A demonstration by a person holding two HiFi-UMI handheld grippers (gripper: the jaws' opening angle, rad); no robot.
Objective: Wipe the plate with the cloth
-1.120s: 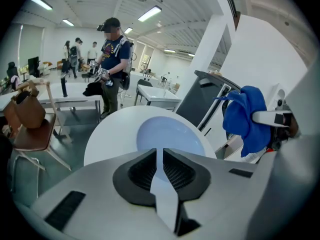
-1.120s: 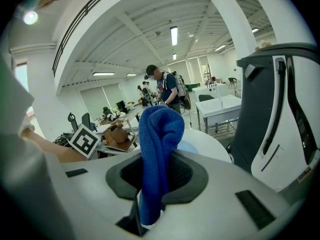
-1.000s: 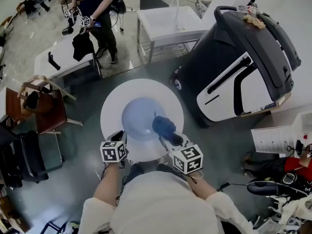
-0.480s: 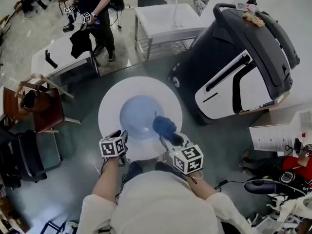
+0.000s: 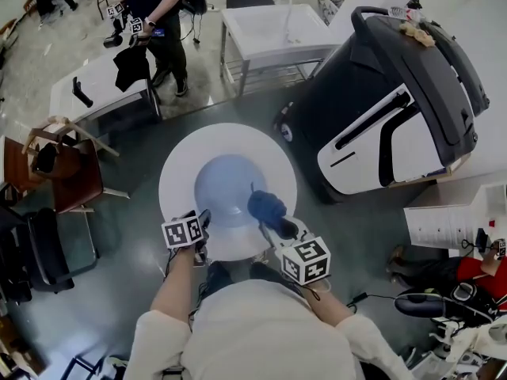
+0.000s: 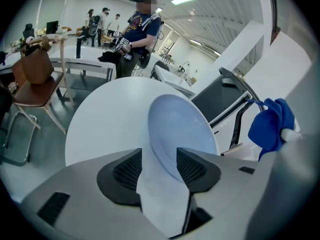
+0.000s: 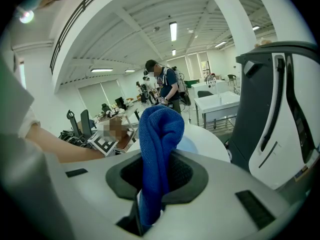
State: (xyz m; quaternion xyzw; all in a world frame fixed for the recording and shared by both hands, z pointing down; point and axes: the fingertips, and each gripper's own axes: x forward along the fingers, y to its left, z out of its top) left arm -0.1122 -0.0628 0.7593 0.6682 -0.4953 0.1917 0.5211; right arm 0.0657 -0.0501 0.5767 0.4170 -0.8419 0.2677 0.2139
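Head view: a pale blue plate [image 5: 230, 192] lies at the middle of a round white table [image 5: 176, 165], with a blue cloth [image 5: 267, 206] bunched over its near right part.

The plate is smooth, glossy, shallow and plain. The left gripper [image 5: 202, 218] has just been opening its jaws; in the left gripper view they stand wide apart with the plate's near rim between them and neither pad pressing on it. The right gripper [image 7: 160, 171] is clamped on the cloth, a deep blue terry wad that stands up out of its jaws. The marker cubes [image 5: 306, 260] bear black-and-white square patterns.
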